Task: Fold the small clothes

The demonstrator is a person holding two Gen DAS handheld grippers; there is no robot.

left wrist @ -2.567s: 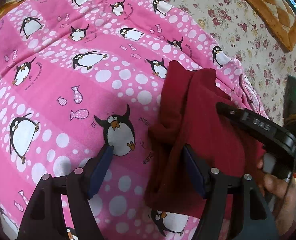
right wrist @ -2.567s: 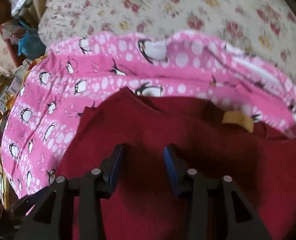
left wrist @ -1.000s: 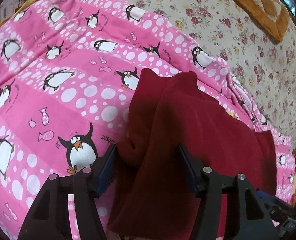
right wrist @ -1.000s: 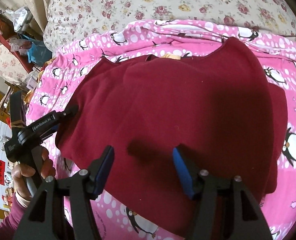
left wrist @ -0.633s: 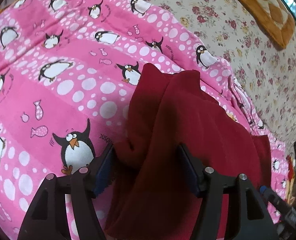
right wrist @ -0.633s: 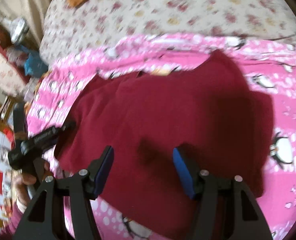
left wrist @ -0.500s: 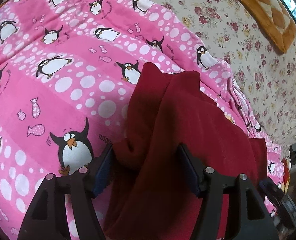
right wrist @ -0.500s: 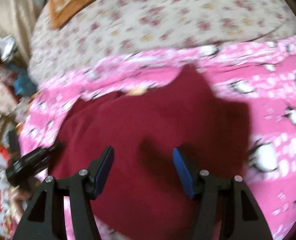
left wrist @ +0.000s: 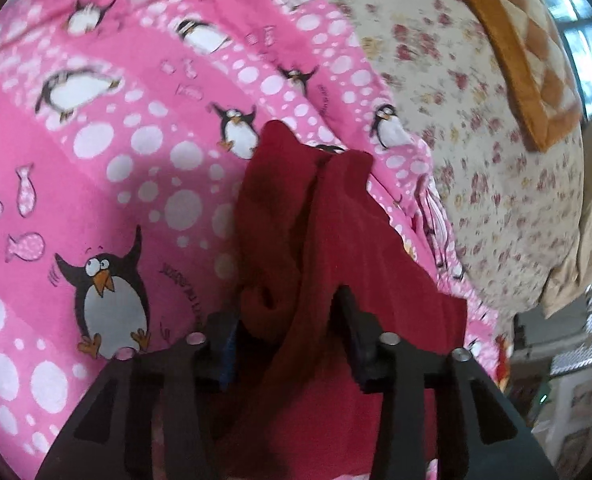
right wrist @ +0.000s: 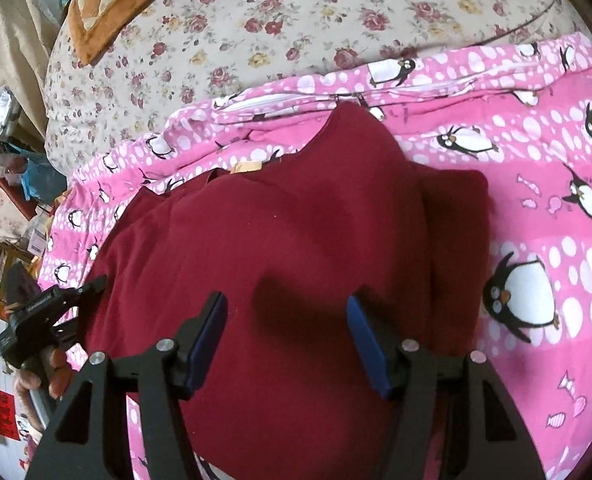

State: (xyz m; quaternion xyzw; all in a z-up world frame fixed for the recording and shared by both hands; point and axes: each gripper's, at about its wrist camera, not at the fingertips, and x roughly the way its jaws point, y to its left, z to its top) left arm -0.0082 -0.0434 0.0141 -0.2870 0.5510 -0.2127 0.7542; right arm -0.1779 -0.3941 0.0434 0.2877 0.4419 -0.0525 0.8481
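Observation:
A dark red garment (right wrist: 288, 248) lies spread on a pink penguin blanket (right wrist: 543, 184). In the left wrist view its left edge (left wrist: 319, 248) is bunched into a fold between the jaws of my left gripper (left wrist: 286, 336), which stand open around the cloth. My right gripper (right wrist: 286, 334) is open and empty, hovering over the near part of the garment. The left gripper (right wrist: 62, 300) shows at the garment's left edge in the right wrist view. A small tan label (right wrist: 246, 167) shows at the neckline.
A floral bedspread (right wrist: 296, 20) lies beyond the blanket, with an orange quilted cushion (right wrist: 108, 4) at the far left. Clutter (right wrist: 12, 168) stands beside the bed on the left.
My right gripper has pulled back and swung so the whole garment shows. My left gripper has moved in over the garment's bunched edge, with its jaws a little narrower.

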